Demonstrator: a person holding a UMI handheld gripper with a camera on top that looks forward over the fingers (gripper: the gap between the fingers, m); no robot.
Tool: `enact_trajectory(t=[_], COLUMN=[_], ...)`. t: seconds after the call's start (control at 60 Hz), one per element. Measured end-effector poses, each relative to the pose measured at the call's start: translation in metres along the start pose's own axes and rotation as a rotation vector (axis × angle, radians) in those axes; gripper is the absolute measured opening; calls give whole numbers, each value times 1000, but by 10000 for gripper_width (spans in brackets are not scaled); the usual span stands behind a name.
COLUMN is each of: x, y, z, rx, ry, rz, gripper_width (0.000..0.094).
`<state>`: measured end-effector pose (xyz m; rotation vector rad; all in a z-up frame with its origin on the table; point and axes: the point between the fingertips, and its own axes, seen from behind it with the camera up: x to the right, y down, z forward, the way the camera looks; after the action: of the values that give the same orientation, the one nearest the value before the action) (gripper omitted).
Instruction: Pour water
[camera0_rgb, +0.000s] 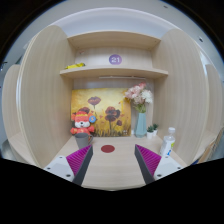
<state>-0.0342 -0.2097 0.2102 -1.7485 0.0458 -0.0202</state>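
Note:
My gripper (112, 160) is open and empty, its two fingers with magenta pads (77, 160) spread wide over a light tabletop (112, 170). A round dark red coaster (108, 148) lies on the table just ahead, between the fingers' line. A small white bottle (169, 142) stands to the right, beyond the right finger. No cup or pitcher is clearly visible.
I am inside a wooden cubby with a shelf (112, 72) above. At the back stand an orange plush toy (81, 124), a flower painting (105, 112), and a blue vase with pink flowers (140, 118). A purple round tag (115, 60) sits on the shelf.

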Motion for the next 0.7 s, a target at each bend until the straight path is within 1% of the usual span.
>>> enact_trajectory(t=[0.083,0.167,0.267,0.4,0.517,0.7], x=[20,63,120,185,235,294], y=[14,40,75,103,109,101], z=[4,25,43,68,92,143], rx=[-6,-9,-21,-46,-47,-27], ry=[16,42,136,195,234,279], rz=[-9,-10,13,39,60,27], gripper_width=[873,871,870,866,853,854])
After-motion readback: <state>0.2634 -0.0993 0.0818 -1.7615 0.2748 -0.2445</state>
